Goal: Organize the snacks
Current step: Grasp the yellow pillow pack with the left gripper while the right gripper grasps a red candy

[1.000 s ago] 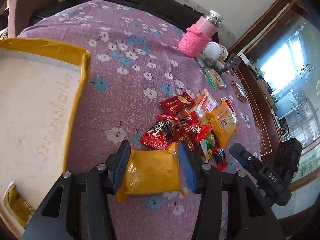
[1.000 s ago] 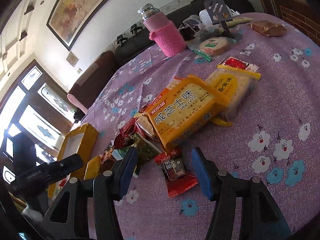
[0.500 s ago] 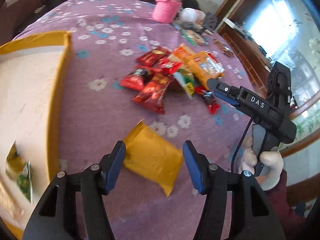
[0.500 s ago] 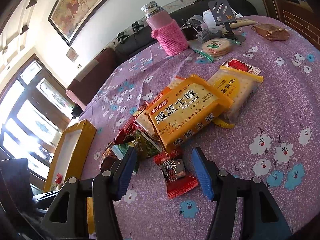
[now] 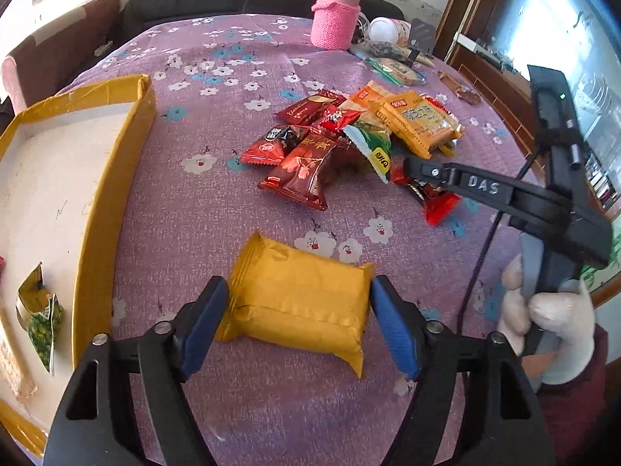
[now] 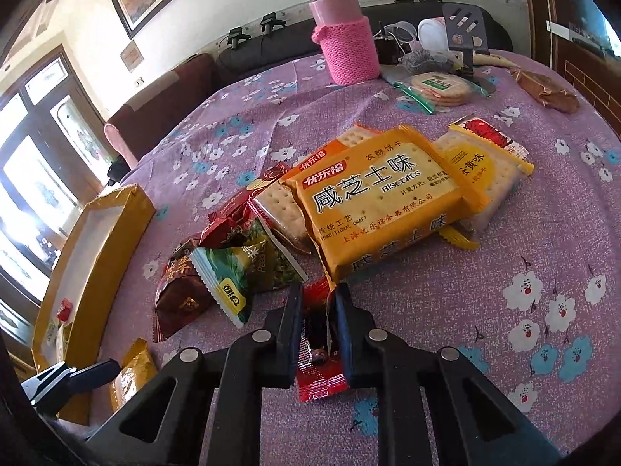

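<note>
You see two biscuit packs (image 6: 388, 209), one plain yellow packet (image 5: 299, 303), one pink flask (image 6: 345, 39), one cardboard box (image 5: 112, 194).

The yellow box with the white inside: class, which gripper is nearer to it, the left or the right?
Left. The left gripper, jaws opening around the plain yellow packet, sits just beside the yellow box. The right gripper, shut on a small red packet, is across the snack pile.

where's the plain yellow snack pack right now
In the left wrist view the yellow snack pack lies on the purple tablecloth between the left gripper's opening jaws, right of the cardboard box.
</note>
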A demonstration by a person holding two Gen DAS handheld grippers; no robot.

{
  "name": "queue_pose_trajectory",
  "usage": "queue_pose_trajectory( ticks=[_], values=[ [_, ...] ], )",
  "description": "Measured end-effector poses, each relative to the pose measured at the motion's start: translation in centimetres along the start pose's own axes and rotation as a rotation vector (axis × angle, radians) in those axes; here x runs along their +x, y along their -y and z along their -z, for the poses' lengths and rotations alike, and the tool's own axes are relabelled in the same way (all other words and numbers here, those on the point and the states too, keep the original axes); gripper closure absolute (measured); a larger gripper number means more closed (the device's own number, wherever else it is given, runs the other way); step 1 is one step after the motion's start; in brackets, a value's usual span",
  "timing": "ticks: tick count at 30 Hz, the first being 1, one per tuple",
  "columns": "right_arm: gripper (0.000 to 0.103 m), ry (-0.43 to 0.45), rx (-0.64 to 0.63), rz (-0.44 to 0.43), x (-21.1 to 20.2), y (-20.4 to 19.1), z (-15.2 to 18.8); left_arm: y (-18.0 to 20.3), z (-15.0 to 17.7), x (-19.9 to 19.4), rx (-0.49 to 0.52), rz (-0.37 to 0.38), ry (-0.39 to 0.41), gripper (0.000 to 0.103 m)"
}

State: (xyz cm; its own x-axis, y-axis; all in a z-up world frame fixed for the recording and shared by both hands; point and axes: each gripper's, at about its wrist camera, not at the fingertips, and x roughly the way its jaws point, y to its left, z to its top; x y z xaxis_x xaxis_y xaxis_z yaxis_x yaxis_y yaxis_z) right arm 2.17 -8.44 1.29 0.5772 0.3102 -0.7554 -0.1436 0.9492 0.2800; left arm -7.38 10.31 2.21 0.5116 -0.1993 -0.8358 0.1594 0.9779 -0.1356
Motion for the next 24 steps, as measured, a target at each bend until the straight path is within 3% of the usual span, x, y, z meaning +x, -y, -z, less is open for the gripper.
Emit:
queue_pose_trajectory(
  ticks=[5, 7, 8, 9, 11, 13, 16, 18, 19, 24],
  values=[
    [0.087, -0.013, 0.025, -0.061, -0.3, 0.6, 0.2, 1.7, 0.4, 1.4, 0.105, -0.104, -0.005, 0.018],
    [0.083, -0.029, 0.055, -0.099, -0.1, 1.1, 0.3, 1.9, 0.5, 1.4, 0.12, -0.083, 0.002, 0.019],
    [0.079, -0.033, 0.066, -0.114, 0.0, 1.3, 0.2, 1.9, 0.5, 1.3, 0.121, -0.078, 0.013, 0.033],
    [0.075, -0.037, 0.064, -0.13, -0.1, 1.2, 0.2, 1.9, 0.5, 1.1, 0.13, -0.073, 0.024, 0.037],
    [0.05, -0.03, 0.032, -0.123, -0.5, 0.5, 0.4, 1.7, 0.6, 1.0, 0.123, -0.055, 0.032, 0.045],
    [0.042, -0.026, -0.033, -0.083, -0.8, -0.7, 1.0, 1.4, 0.6, 0.5, 0.109, -0.034, 0.047, 0.05],
    [0.045, -0.028, -0.157, 0.031, -0.4, -3.0, 1.9, 1.1, 0.5, -0.6, 0.082, -0.026, 0.078, 0.052],
    [0.054, -0.024, -0.205, 0.104, -0.2, -3.7, 2.3, 0.8, 0.4, -1.7, 0.069, -0.025, 0.105, 0.052],
    [0.071, -0.024, -0.208, 0.122, -0.2, -3.7, 2.3, 0.6, 0.4, -2.3, 0.062, -0.023, 0.116, 0.052],
    [0.075, -0.027, -0.169, 0.098, -0.6, -3.0, 2.2, -1.8, 0.4, -5.7, 0.002, -0.021, 0.191, 0.052]
  ],
)
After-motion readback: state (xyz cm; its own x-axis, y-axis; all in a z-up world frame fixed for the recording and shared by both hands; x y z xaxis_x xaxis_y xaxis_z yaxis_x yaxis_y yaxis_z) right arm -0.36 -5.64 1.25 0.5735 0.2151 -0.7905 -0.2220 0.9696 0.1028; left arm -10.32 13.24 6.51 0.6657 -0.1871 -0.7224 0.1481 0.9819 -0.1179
